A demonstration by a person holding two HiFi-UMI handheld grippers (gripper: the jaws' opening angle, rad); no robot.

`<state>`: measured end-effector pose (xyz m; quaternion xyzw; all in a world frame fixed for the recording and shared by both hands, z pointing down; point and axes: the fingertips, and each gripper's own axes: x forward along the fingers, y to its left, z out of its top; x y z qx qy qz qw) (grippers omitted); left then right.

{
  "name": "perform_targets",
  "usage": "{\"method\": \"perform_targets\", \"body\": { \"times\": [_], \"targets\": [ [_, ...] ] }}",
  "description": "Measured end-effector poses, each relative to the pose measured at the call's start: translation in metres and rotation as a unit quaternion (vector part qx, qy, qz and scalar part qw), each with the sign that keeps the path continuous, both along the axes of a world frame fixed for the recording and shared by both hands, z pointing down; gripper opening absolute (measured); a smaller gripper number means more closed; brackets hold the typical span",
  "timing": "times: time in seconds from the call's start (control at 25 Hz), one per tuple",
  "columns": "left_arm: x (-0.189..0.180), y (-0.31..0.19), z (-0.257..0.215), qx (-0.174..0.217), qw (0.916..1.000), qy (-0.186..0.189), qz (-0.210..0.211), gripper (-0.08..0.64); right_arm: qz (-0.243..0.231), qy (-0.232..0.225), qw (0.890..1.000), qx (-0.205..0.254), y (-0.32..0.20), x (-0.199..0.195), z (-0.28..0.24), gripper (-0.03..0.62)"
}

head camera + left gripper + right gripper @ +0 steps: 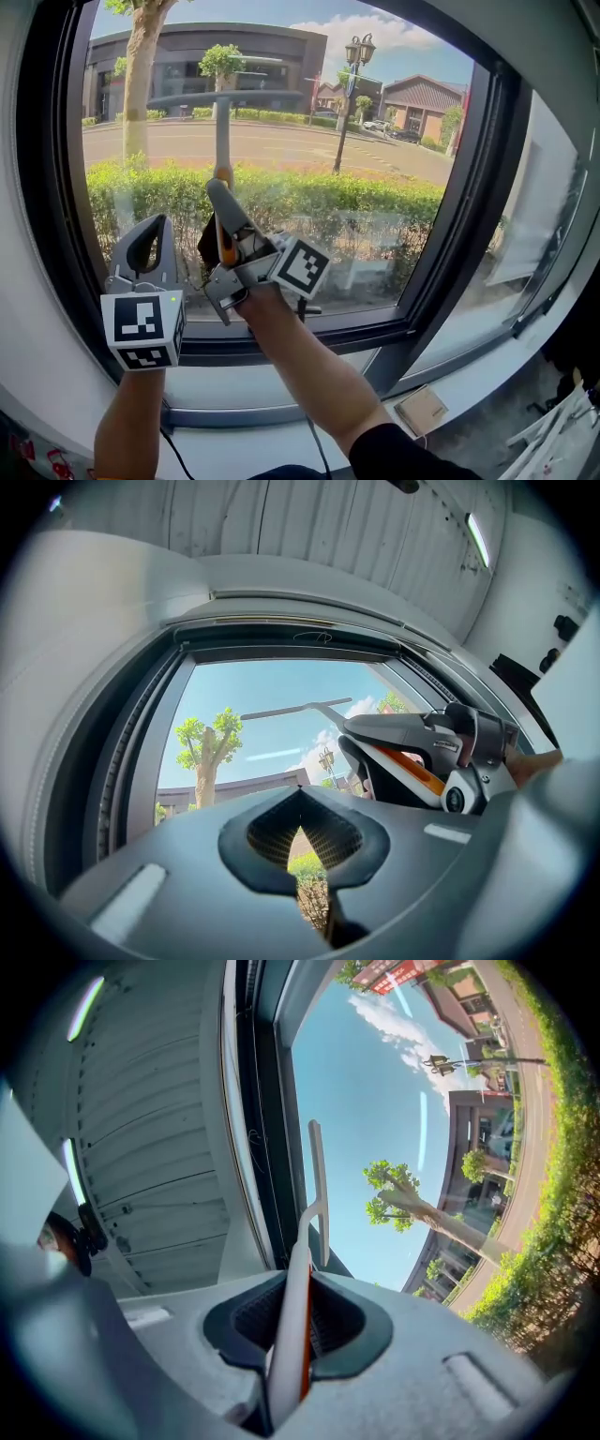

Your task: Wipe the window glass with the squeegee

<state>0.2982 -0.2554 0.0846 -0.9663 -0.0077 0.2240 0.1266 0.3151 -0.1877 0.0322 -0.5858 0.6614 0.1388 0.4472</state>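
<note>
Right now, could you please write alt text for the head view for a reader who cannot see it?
The right gripper is shut on the squeegee, holding its blade up before the window glass. The left gripper is shut and empty beside it; a hedge and street lie outside.

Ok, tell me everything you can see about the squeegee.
The squeegee is T-shaped: a slim pale grey handle with an orange strip low down, plastic by its look, and a thin straight blade across the top. It stands upright before the window glass, blade level; whether it touches the pane can't be told. The right gripper has its jaws shut on the lower handle.
</note>
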Motion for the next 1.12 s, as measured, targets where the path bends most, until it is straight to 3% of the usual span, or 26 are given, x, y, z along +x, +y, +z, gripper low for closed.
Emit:
{"method": "perform_targets", "body": {
  "times": [0.52,0.8,1.12],
  "targets": [
    [0.03,0.008,0.127,-0.036,0.9939,-0.103,0.014,0.015,0.017,-0.076,0.996,-0.038,0.015,-0.01,0.135,0.041],
    [0.034,0.013,0.168,-0.043,0.99,-0.132,0.02,0.015,0.021,-0.113,0.992,-0.056,0.022,-0.014,0.191,0.041],
    [0.036,0.015,0.18,-0.043,0.9887,-0.142,0.019,0.015,0.026,-0.112,0.991,-0.071,0.023,-0.014,0.207,0.041]
  ]
}}
